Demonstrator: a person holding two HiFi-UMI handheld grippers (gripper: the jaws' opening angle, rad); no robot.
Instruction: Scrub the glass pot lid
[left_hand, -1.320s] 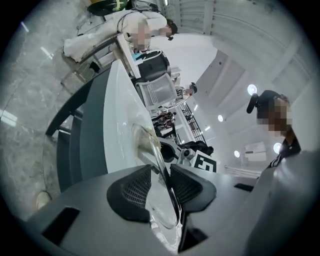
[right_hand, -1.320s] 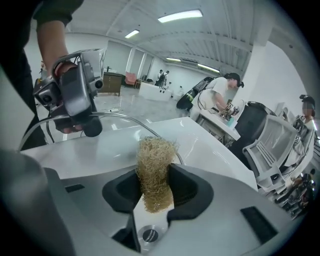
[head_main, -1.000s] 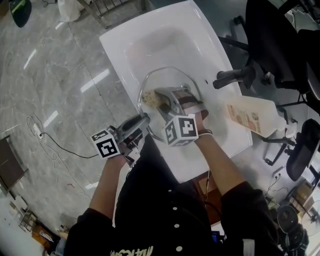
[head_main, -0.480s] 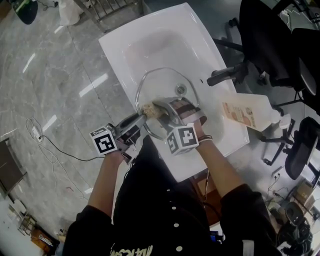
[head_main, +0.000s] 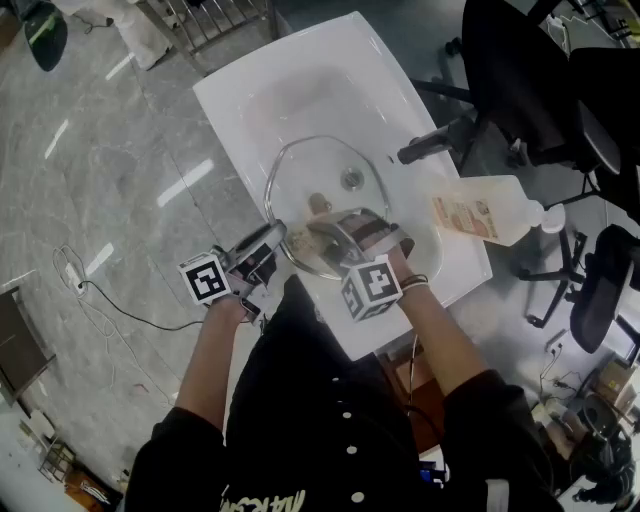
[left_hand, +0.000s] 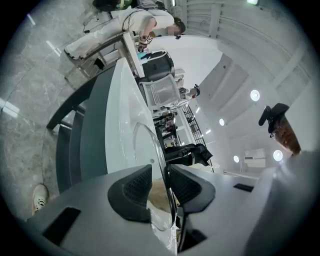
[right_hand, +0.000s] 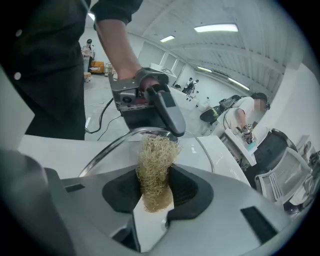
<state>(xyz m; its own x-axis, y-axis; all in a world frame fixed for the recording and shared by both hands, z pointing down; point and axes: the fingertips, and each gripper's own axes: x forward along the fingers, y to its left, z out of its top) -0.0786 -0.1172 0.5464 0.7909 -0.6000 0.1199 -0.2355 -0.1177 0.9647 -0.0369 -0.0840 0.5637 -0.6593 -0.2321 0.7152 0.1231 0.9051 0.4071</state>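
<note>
The glass pot lid (head_main: 335, 180), clear with a metal rim, is held tilted over the white sink (head_main: 235, 95). My left gripper (head_main: 274, 236) grips the lid's near left rim. In the left gripper view the rim (left_hand: 161, 155) runs edge-on between the pads, whose jaws have just been closing on it. My right gripper (head_main: 322, 232) reaches over the lid's near part, shut on a tan fibre scrub pad (right_hand: 156, 162). The pad's tip touches the glass close to the left gripper (right_hand: 167, 115).
A dark tap (head_main: 432, 148) stands at the sink's right side. A plastic soap bottle (head_main: 482, 220) lies on the sink's right ledge. Black office chairs (head_main: 530, 70) crowd the right, and a cable (head_main: 90, 285) trails over the marble floor on the left.
My right gripper has drawn the scrub pad across the lid toward its near edge. The left gripper has kept its hold on the rim in the same place.
</note>
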